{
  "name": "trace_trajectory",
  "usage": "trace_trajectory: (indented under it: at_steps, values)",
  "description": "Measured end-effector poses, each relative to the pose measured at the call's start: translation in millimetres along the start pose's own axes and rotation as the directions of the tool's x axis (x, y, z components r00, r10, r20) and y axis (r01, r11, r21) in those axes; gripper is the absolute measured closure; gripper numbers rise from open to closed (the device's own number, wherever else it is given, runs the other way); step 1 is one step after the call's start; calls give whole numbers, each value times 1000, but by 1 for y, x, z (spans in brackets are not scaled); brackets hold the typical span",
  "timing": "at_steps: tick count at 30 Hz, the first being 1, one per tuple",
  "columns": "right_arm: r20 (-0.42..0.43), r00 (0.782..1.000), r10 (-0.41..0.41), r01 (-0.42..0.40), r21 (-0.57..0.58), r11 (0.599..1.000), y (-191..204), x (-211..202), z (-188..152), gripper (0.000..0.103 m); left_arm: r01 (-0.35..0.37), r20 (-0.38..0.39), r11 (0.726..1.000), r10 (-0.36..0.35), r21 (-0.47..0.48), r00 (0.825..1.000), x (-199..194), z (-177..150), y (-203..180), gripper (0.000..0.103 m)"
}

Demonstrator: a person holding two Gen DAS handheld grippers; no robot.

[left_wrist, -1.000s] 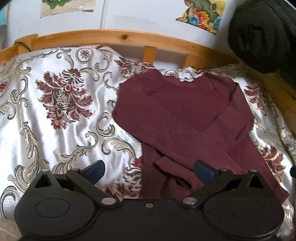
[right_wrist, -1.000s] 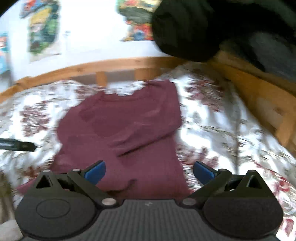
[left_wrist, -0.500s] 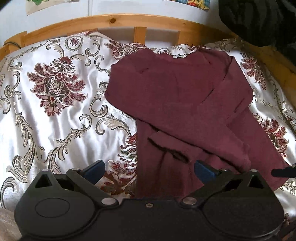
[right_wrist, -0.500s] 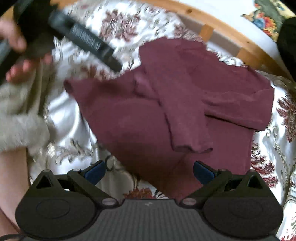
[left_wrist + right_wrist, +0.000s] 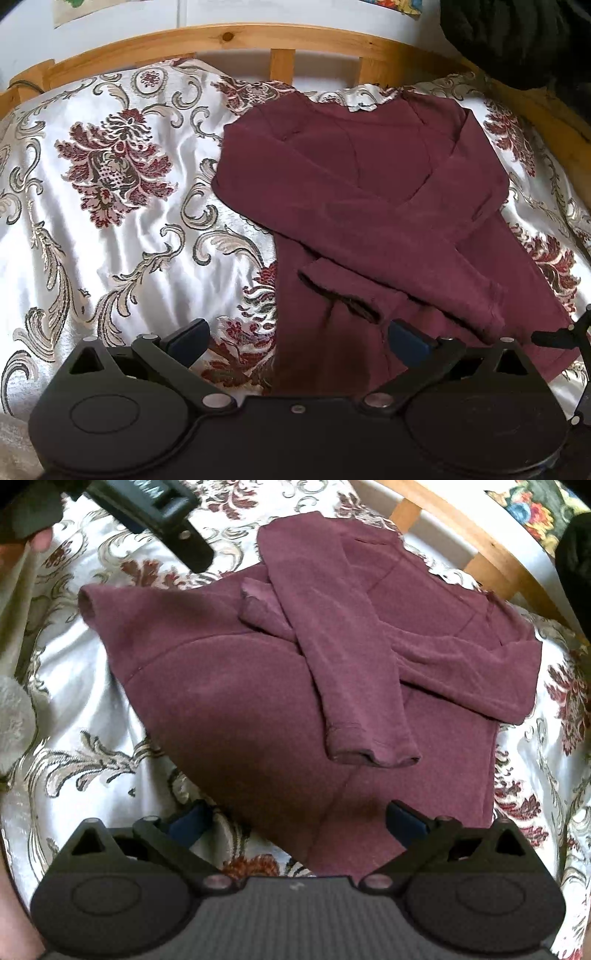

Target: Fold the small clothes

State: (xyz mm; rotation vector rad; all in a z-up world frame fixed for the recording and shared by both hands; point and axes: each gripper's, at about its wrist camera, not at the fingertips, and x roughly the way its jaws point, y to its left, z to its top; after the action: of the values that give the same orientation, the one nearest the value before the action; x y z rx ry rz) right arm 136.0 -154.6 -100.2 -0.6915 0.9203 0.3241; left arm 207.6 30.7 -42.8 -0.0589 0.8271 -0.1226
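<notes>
A bed with a pale wooden slatted frame is covered by a shiny white bedspread patterned with dark red flowers and grey scrolls. A maroon long-sleeved top lies flat on the bedspread, sleeves crossed over its front.

A small maroon long-sleeved top lies flat on the bed, neckline toward the headboard, both sleeves folded inward and crossed over its front, cuffs resting near the hem
</notes>
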Motion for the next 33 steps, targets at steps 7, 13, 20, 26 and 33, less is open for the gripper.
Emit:
trace_trajectory:
  at_steps: [7, 13, 20, 26, 33]
  values:
    - [4, 1000, -5, 5, 108, 994, -23, -2, 1, 1, 0, -3, 1000, 0, 2, 1000, 0, 0, -1, 1]
    - [4, 1000, 29, -30, 199, 979, -40, -5, -2, 11, 46, 16, 999, -47, 21, 999, -4, -1, -4, 1]
    - [14, 999, 48, -49, 181, 982, -35, -5, -1, 22, 128, 89, 986, -137, 106, 986, -17, -4, -18, 1]
    - [40, 996, 79, -85, 198, 976, -38, -9, -1, 37, 167, 95, 963, -190, 211, 977, -22, -10, -35, 1]
    - [80, 988, 130, -146, 250, 957, -47, -13, -2, 45, 198, 101, 895, -258, 399, 961, -31, -24, -61, 1]
